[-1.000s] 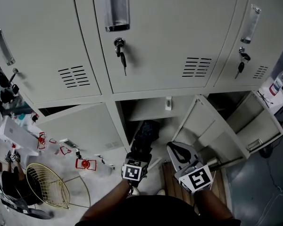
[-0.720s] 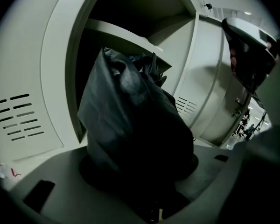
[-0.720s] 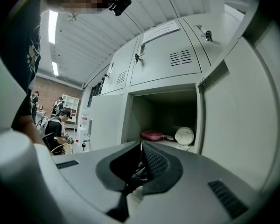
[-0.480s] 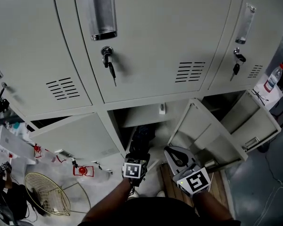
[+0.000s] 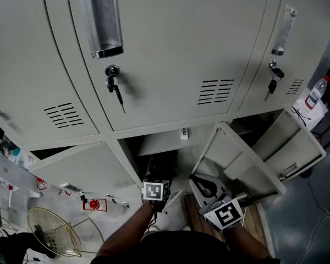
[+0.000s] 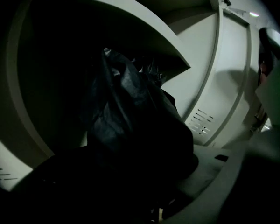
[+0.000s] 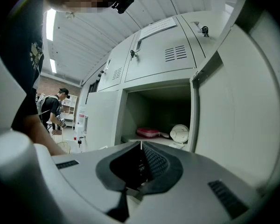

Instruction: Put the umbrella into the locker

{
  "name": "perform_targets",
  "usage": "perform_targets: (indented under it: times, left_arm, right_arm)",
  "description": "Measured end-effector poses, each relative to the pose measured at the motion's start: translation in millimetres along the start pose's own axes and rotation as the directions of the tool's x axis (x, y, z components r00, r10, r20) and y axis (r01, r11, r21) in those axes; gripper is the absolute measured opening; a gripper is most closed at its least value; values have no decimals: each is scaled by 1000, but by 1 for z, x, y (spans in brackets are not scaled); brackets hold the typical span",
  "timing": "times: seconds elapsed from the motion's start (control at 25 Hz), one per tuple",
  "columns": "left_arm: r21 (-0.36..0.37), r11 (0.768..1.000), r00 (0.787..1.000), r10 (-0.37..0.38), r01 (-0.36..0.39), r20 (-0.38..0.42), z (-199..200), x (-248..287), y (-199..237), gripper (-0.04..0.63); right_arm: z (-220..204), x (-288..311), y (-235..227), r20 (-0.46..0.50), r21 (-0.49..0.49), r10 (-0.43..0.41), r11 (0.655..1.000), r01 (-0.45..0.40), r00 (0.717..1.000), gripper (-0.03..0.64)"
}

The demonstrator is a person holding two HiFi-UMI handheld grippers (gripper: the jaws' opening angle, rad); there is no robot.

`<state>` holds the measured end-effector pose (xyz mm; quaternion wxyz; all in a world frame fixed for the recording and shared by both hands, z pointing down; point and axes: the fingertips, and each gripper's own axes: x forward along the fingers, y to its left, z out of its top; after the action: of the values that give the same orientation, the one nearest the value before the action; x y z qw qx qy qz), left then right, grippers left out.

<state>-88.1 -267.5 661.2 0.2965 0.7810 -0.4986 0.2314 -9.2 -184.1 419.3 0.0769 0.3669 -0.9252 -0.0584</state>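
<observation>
The umbrella is folded and black. Its far end lies inside the open lower locker, and in the left gripper view the umbrella fills the middle of the dark compartment. My left gripper is at the locker mouth, shut on the umbrella's near end. Its jaws are hidden in shadow under the marker cube. The locker door hangs open to the right. Beside that door my right gripper is shut, and its pads meet with nothing between them.
Closed upper lockers carry keys in their locks. A second locker stands open with a pink item and a white round item on its shelf. On the floor at left are a wire basket and red-tagged keys. A bottle stands at right.
My left gripper has pushed forward and slightly down, carrying the umbrella deeper into the lower locker, so less of it shows outside. The right gripper has stayed where it was.
</observation>
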Motion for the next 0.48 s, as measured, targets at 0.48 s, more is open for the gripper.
perform_targets:
  times: [0.48]
  left_arm:
    - [-2, 1000, 1000, 25, -25, 3, 34, 27, 13, 255]
  right_arm:
    - [-6, 6, -11, -12, -3, 19, 1000, -19, 1000, 31]
